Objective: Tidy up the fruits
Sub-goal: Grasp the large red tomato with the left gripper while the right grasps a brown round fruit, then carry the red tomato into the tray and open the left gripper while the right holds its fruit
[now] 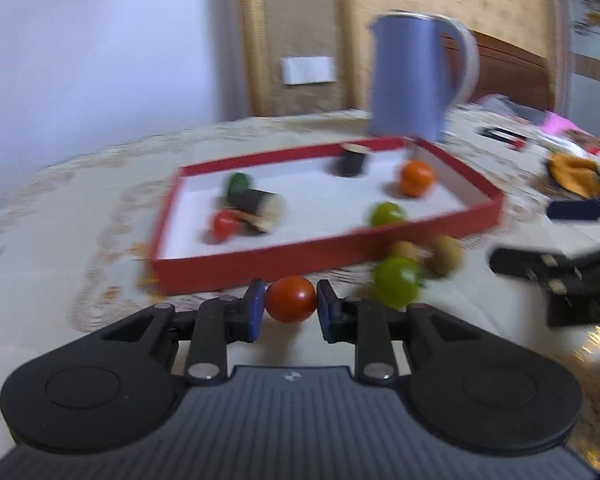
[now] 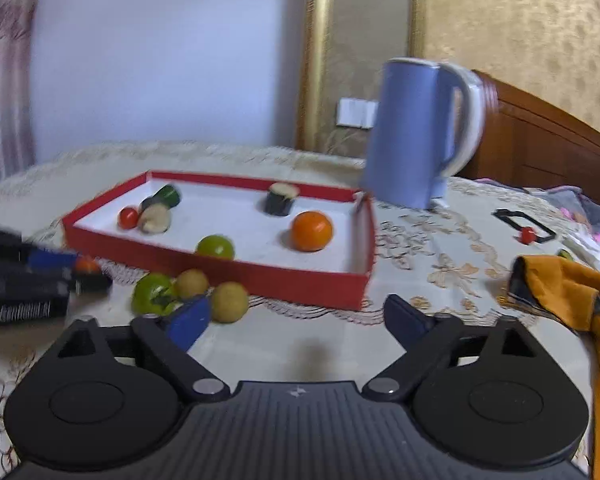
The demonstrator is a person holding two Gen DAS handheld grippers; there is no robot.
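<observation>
**Operator:** Gripping now: my left gripper [image 1: 290,300] has its blue fingers [image 1: 255,307] clamped on a small red tomato [image 1: 290,299], round and glossy, just in front of the near wall of the red tray [image 1: 260,262] on the desk [image 1: 60,240].

**Partner:** And the right one?

**Operator:** My right gripper [image 2: 300,316] has its fingers spread wide with nothing between them. Just beyond its left finger sit a green tomato [image 2: 152,294] and two yellowish-brown round fruits [image 2: 230,302], close together on the desk outside the tray.

**Partner:** What's inside the tray?

**Operator:** An orange fruit [image 2: 312,231] near the far right corner, a green round fruit [image 2: 215,247] by the near wall, a small red tomato [image 2: 128,217] at the left beside dark-skinned cut pieces with pale ends [image 2: 156,216], and one more such piece standing upright [image 2: 282,199] at the back. It's blurry, so finer detail is lost. A blue kettle [image 2: 416,132] stands behind the tray.
</observation>
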